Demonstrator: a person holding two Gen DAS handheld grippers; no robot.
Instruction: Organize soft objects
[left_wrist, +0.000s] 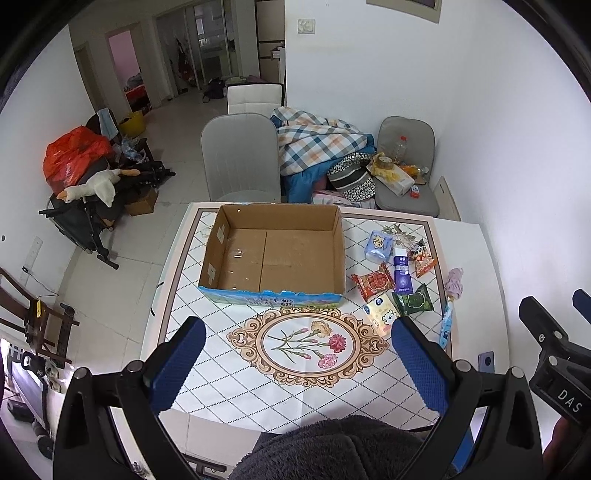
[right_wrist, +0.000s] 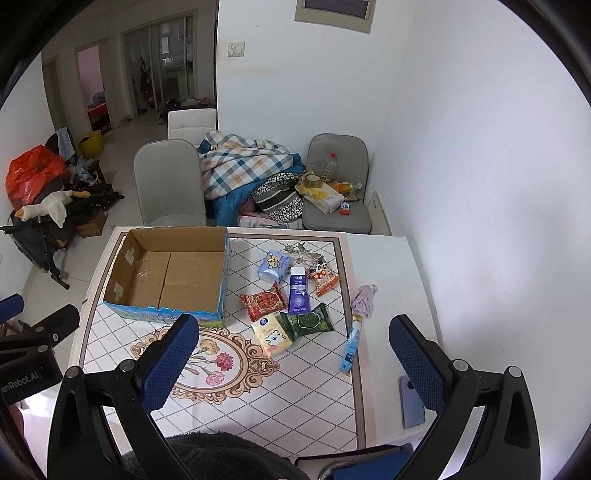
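An open, empty cardboard box (left_wrist: 273, 254) (right_wrist: 170, 273) stands at the far left of the table. Right of it lie soft items: a blue tissue pack (left_wrist: 378, 245) (right_wrist: 273, 266), a purple tube (left_wrist: 402, 271) (right_wrist: 298, 290), a red snack pack (left_wrist: 373, 282) (right_wrist: 264, 301), a green pack (left_wrist: 413, 300) (right_wrist: 306, 322), a yellow tissue pack (left_wrist: 382, 314) (right_wrist: 272, 334), an orange snack bag (right_wrist: 324, 277), a pink cloth (right_wrist: 364, 301) and a blue stick pack (right_wrist: 351, 347). My left gripper (left_wrist: 297, 363) and right gripper (right_wrist: 293, 363) hover open and empty above the table's near side.
A phone (right_wrist: 411, 402) lies near the table's right front edge. Grey chairs (left_wrist: 240, 158) and a plaid quilt (left_wrist: 317, 142) stand behind the table. A white wall is close on the right. Dark fleece (left_wrist: 325, 450) sits at the bottom of the view.
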